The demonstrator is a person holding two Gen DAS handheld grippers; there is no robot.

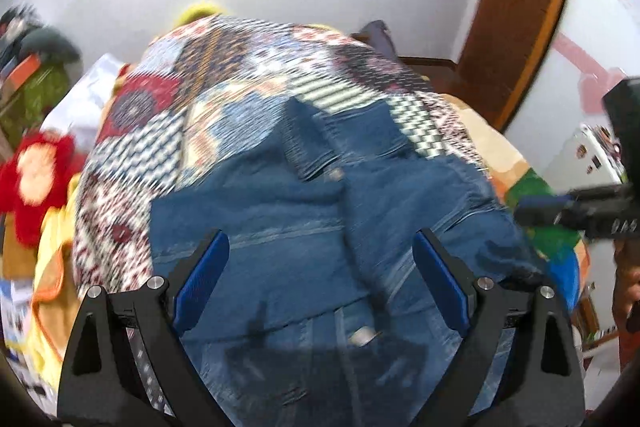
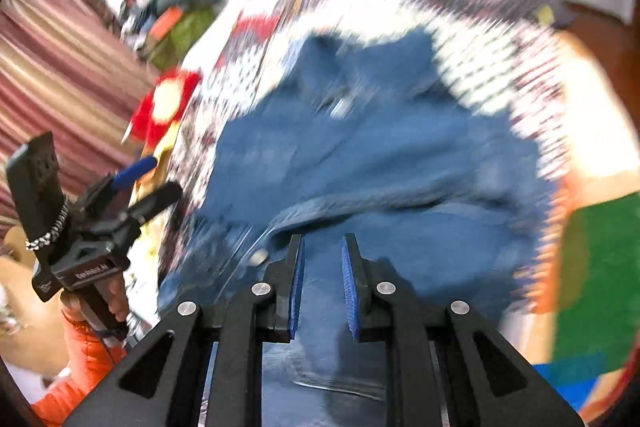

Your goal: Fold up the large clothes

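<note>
A blue denim garment [image 1: 280,211] lies rumpled on a patchwork quilt [image 1: 160,147] that covers the bed. My left gripper [image 1: 320,235] hangs over the denim, open wide, with nothing between its blue pads. It also shows at the left of the right wrist view as the left gripper [image 2: 160,175], still open. My right gripper [image 2: 323,239] hovers over the near part of the denim garment [image 2: 380,155], its jaws nearly together with a narrow gap. No cloth is clearly pinched there. The right gripper [image 1: 520,211] reaches in from the right edge. Both views are blurred.
A red flower cushion [image 1: 32,179] lies left of the quilt, with a clothes pile [image 1: 36,67] behind it. A wooden door frame [image 1: 520,7] stands at the back right. A striped curtain [image 2: 60,67] hangs on the left. A hand in an orange sleeve [image 2: 80,347] holds the left gripper.
</note>
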